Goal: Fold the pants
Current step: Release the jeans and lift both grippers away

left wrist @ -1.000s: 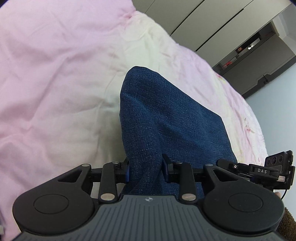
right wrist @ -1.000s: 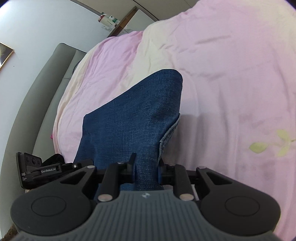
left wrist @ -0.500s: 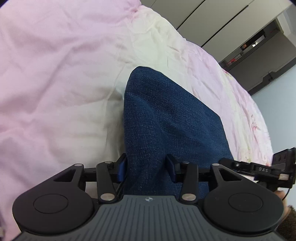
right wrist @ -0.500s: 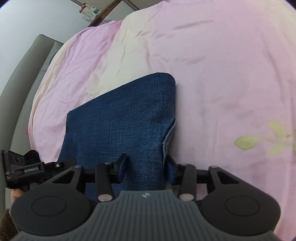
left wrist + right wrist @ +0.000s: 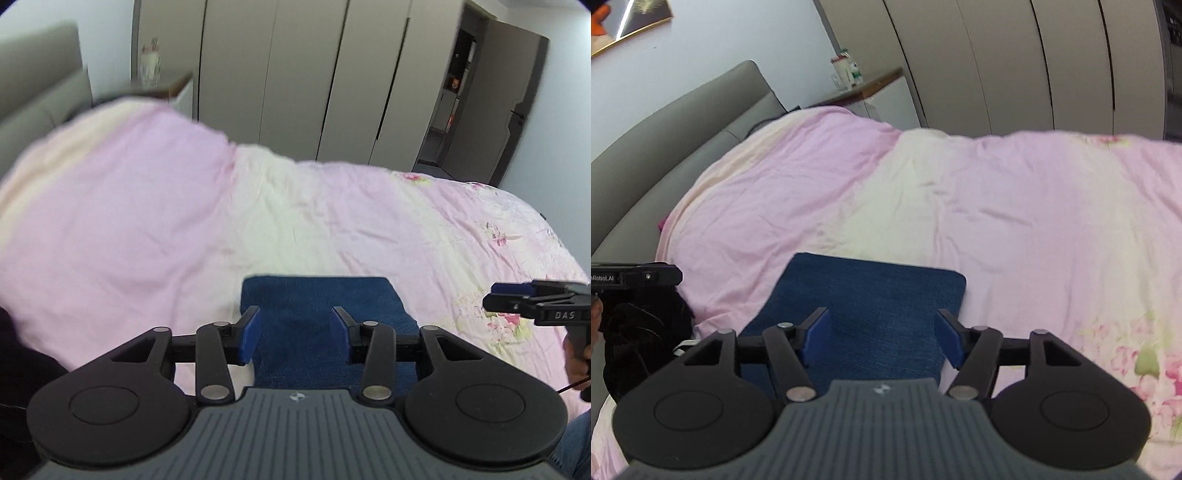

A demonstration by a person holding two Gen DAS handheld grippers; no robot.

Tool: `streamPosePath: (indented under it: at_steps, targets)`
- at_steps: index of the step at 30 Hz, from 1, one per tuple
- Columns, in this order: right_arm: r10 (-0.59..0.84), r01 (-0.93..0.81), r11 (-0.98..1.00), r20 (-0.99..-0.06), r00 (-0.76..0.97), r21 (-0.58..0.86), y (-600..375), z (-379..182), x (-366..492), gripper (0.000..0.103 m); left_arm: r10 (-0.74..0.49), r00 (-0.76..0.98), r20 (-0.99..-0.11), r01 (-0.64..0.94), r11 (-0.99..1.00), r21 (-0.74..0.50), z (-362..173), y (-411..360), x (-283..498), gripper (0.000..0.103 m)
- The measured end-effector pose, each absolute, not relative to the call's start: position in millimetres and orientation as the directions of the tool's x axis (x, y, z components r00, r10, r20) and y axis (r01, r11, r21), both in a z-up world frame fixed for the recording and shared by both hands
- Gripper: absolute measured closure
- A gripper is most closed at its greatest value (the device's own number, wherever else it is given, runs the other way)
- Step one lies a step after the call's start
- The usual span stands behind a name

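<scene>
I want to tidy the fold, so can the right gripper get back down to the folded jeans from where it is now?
Probably yes. The right gripper is open above the folded jeans lying flat on the duvet, with nothing between them.

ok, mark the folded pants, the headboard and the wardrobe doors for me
folded pants (image 5: 871, 295): right wrist view, middle of the blue denim top face.
headboard (image 5: 683, 136): right wrist view, grey padded front, upper part.
wardrobe doors (image 5: 295, 74): left wrist view, flat panel of a middle door.
</scene>
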State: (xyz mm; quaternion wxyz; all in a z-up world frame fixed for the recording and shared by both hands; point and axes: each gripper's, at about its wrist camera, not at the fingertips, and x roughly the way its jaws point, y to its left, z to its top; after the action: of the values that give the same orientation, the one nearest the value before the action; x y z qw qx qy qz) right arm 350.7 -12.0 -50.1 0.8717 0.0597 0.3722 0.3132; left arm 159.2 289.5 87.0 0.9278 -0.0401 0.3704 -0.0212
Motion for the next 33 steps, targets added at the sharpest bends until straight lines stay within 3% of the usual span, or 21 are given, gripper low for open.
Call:
streamPosePath:
  at_steps: [5, 6, 12, 17, 19, 22, 26, 33]
  targets:
    - [0.602, -0.553, 0.788, -0.525, 0.602, 0.271, -21, 8, 291, 0.029, 0.018, 0.786, -0.618, 0.020, 0.998, 0.055, 138, 252, 110, 0.046]
    - [0.599, -0.561, 0.790, -0.511, 0.617, 0.249, -22, 17, 278, 0.023, 0.035, 0.797, -0.603, 0.017, 0.997, 0.080, 143, 244, 101, 0.045]
    - [0.568, -0.548, 0.817, -0.403, 0.718, 0.176, -36, 47, 203, 0.005, 0.108, 0.865, -0.490, -0.024, 0.985, 0.174, 142, 199, 48, 0.042]
    - [0.517, -0.495, 0.855, -0.342, 0.785, 0.155, -46, 46, 149, 0.005, 0.119, 0.892, -0.435, -0.077, 0.991, 0.113, 122, 172, 20, 0.041]
    - [0.494, -0.464, 0.869, -0.333, 0.803, 0.171, -51, 40, 132, 0.005, 0.131, 0.892, -0.432, -0.096, 0.990, 0.103, 112, 164, 11, 0.032]
    - [0.473, -0.436, 0.881, -0.337, 0.814, 0.182, -56, 28, 112, 0.005, 0.157, 0.894, -0.420, -0.124, 0.987, 0.105, 98, 152, -2, 0.029]
    - [0.382, -0.379, 0.922, -0.344, 0.857, 0.079, -55, 11, 85, 0.005, 0.209, 0.874, -0.438, -0.173, 0.977, 0.120, 76, 139, -14, 0.025]
    - [0.328, -0.339, 0.940, -0.424, 0.844, 0.052, -52, -31, 63, 0.005, 0.212, 0.821, -0.530, -0.178, 0.977, 0.115, 33, 124, -23, 0.025]
